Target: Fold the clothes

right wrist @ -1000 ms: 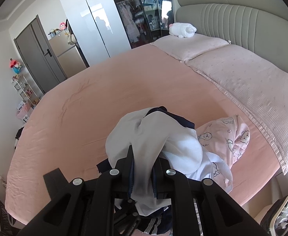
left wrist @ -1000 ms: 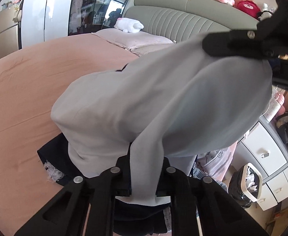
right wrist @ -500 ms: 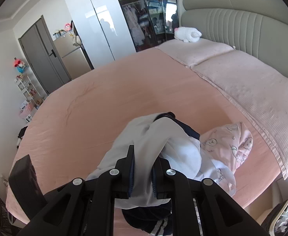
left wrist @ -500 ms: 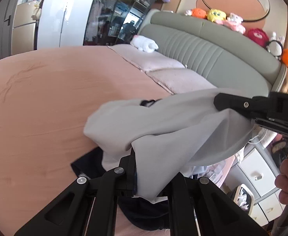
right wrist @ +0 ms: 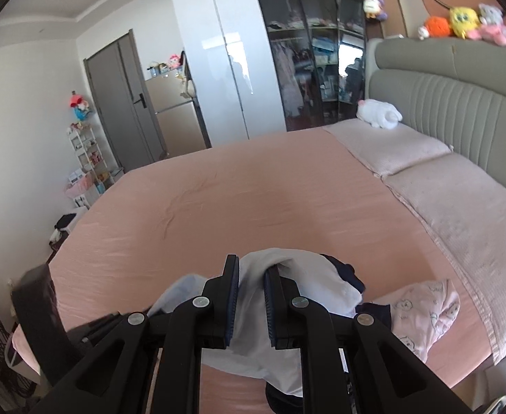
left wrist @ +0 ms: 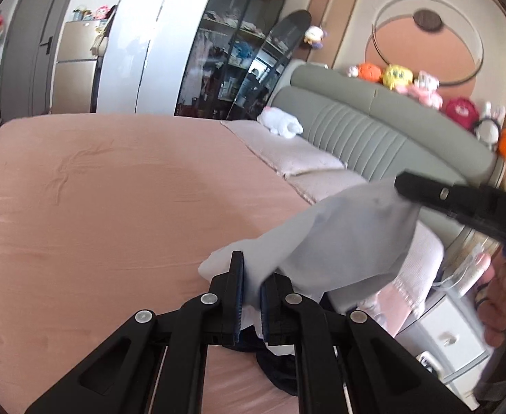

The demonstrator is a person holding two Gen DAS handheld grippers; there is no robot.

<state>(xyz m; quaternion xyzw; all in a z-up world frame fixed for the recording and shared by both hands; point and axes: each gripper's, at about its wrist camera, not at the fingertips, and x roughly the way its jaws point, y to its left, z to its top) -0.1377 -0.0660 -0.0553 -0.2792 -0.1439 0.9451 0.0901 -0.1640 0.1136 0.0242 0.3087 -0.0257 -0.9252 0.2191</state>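
Two grippers pinch one pale grey garment [left wrist: 349, 241] and hold it above the pink bedsheet [left wrist: 115, 207]. The left gripper [left wrist: 252, 296] is clamped tight on one edge; the right gripper [right wrist: 252, 296] grips another bunched part. A dark navy garment [right wrist: 346, 272] and a pink printed garment [right wrist: 425, 307] lie on the sheet beneath.

Bright daylight, fisheye-warped edges, slight motion blur

Dark navy garment [left wrist: 280, 376]: mostly hidden under the pale grey cloth [left wrist: 342, 241] and gripper frame.
White bedside drawer unit [left wrist: 449, 341]: blurred, cut off at the right.
Glass-fronted wardrobe shelves [right wrist: 308, 51]: contents too small to tell.
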